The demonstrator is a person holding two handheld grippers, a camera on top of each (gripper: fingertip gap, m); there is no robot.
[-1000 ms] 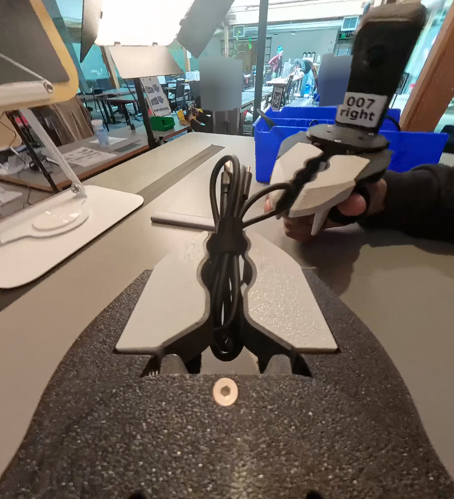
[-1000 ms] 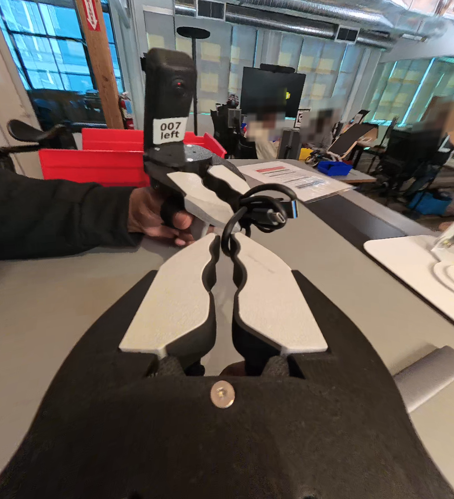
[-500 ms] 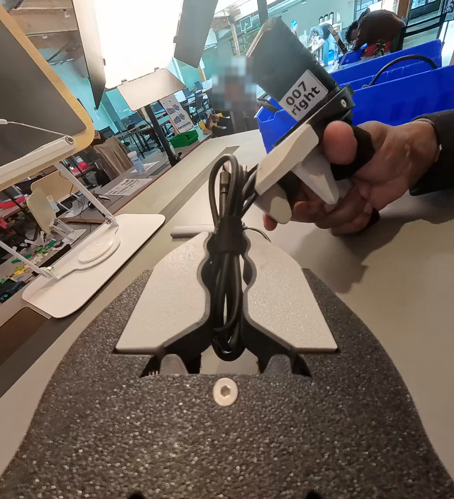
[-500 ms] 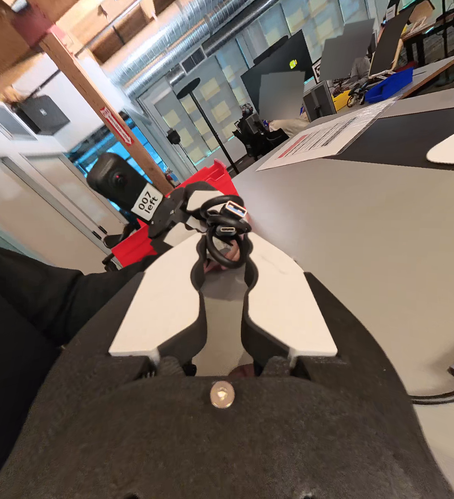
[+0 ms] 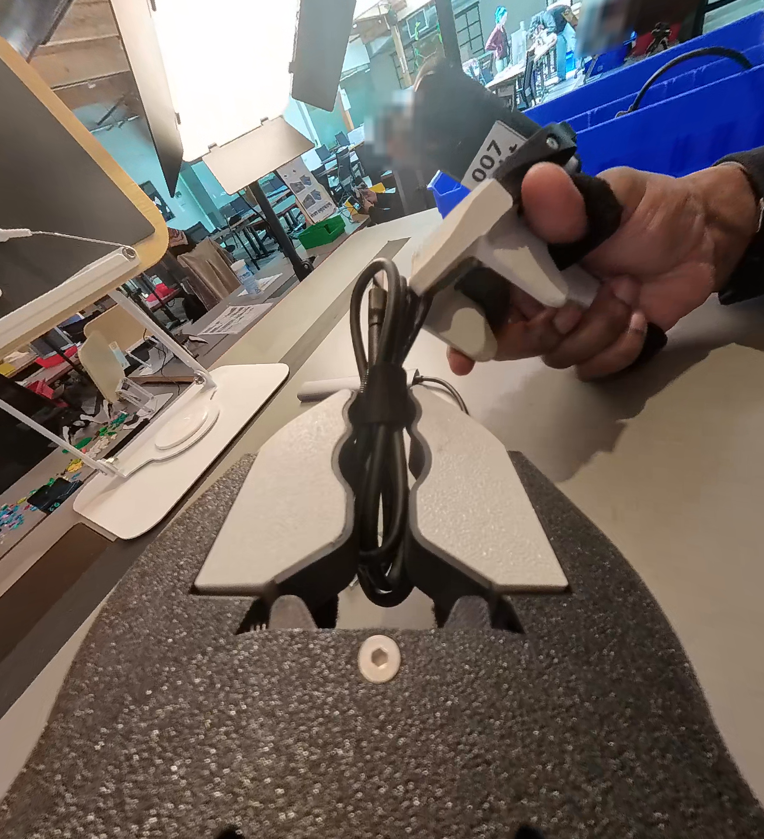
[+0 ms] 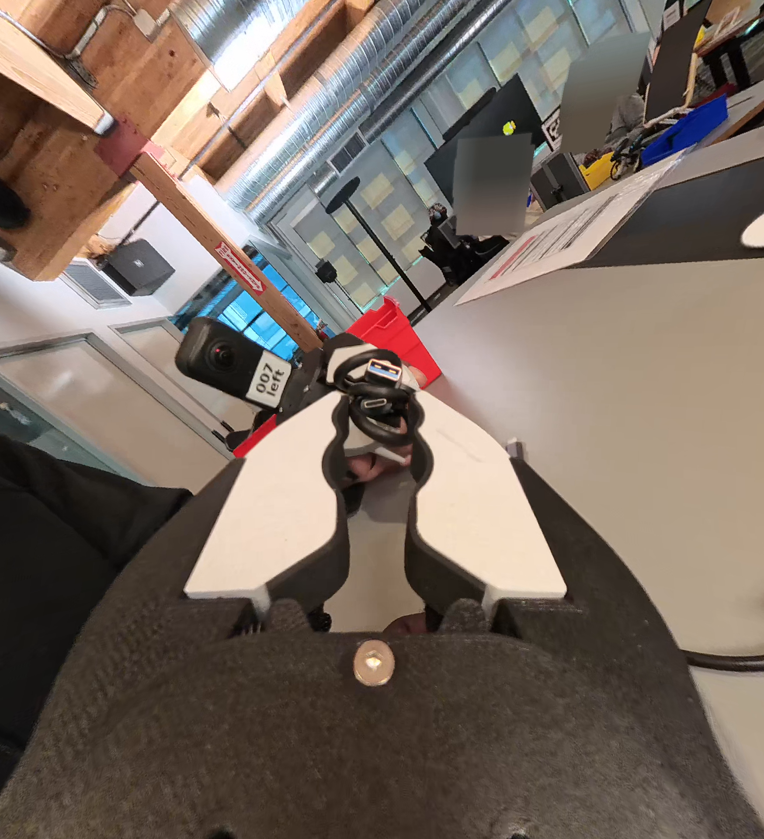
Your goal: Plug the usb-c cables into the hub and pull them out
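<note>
Above the grey table, our left gripper was clamped on a bundled black cable, its loops rising past the fingertips. Our right gripper, jaws parted, met that bundle from the opposite side, one loop lying between its tips. The cable's two plugs pointed back at the right wrist camera.

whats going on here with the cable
A person holds a tool in each hand over a grey table. The left tool is shut on a bundled black cable. The right tool, open, points at the bundle's plug ends. Nothing is plugged in yet; no hub is clearly visible.
</note>
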